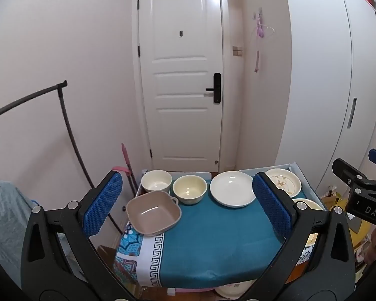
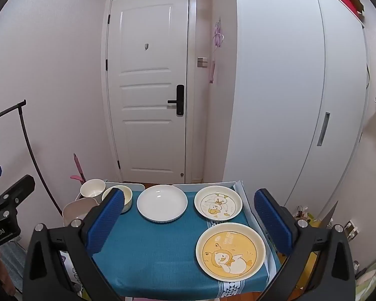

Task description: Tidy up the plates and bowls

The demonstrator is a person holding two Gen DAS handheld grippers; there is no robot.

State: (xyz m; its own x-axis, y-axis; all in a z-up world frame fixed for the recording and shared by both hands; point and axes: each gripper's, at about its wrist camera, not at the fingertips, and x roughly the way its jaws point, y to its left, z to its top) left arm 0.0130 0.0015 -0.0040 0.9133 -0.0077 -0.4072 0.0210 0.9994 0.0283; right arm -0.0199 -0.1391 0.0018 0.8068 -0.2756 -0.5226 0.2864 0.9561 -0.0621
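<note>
On a small table with a teal cloth [image 1: 213,238] stand a white bowl [image 1: 156,181], a cream bowl [image 1: 190,189], a beige square bowl [image 1: 153,212], a plain white plate [image 1: 232,188] and a duck-print white plate [image 1: 284,181]. The right wrist view shows the plain plate [image 2: 162,203], the duck plate [image 2: 218,205] and a yellow cartoon plate [image 2: 230,250] at the front right. My left gripper [image 1: 186,205] is open and empty above the cloth's near side. My right gripper [image 2: 189,224] is open and empty above the cloth.
A white door [image 1: 183,75] and a white wardrobe [image 2: 300,87] stand behind the table. A black clothes rack [image 1: 67,130] stands to the left. A pink broom [image 1: 126,160] leans by the table. Clutter lies on the floor at the right [image 2: 310,215].
</note>
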